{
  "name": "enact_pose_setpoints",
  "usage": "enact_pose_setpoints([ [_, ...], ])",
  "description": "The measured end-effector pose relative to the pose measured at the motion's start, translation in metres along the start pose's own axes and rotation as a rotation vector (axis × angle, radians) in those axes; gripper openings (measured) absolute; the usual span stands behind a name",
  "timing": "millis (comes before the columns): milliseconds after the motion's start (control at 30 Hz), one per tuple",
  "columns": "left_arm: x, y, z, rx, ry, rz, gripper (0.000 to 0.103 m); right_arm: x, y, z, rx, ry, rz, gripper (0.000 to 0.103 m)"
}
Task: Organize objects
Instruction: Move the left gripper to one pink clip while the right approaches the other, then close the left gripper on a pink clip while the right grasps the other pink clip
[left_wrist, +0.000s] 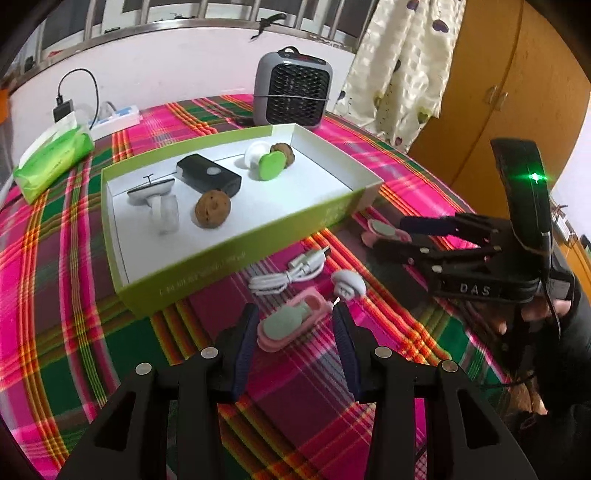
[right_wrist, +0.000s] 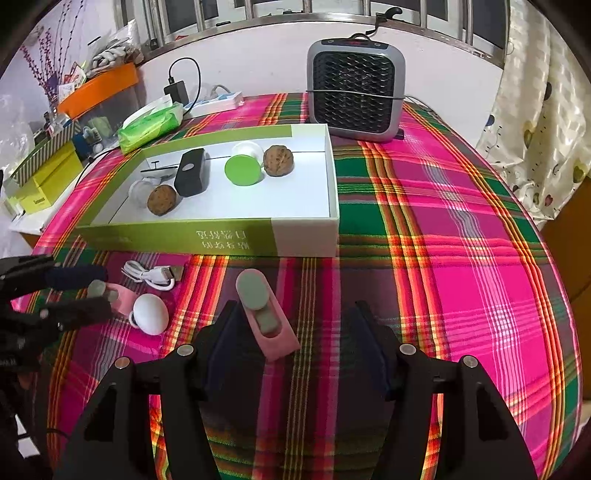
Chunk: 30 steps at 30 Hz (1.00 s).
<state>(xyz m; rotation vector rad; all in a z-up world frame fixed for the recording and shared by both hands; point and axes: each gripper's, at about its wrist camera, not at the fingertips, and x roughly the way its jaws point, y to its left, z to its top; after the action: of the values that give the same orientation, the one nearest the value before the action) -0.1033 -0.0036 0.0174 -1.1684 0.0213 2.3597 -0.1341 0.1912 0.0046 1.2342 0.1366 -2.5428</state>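
Flanking pink clips (left_wrist: 286, 326) (right_wrist: 267, 317), each hand-held gripper (left_wrist: 295, 314) (right_wrist: 295, 314) gapes beside the box's (right_wrist: 207, 240) edge.

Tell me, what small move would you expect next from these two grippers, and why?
Probably both close. The left gripper is open with its fingers on either side of a pink clip on the tablecloth, and the right gripper is open around another pink clip. The green box behind already holds sorted items, so gripping and lifting the clips there seems likely.
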Motion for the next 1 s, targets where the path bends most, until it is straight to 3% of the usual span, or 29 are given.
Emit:
enact_pose_setpoints([
  [400, -0.004, -0.014, -0.011, 0.036, 0.03, 0.03, 0.039, 0.0, 0.001, 0.0, -0.02, 0.0, 0.029, 0.061],
  [767, 0.006, -0.011, -0.008, -0.015, 0.022, 0.021, 0.039, 0.002, 0.004, 0.0, -0.064, 0.009, 0.005, 0.061],
  [1000, 0.011, -0.012, -0.003, 0.003, 0.023, 0.086, 0.039, 0.004, 0.001, 0.001, -0.066, 0.011, -0.006, 0.061],
])
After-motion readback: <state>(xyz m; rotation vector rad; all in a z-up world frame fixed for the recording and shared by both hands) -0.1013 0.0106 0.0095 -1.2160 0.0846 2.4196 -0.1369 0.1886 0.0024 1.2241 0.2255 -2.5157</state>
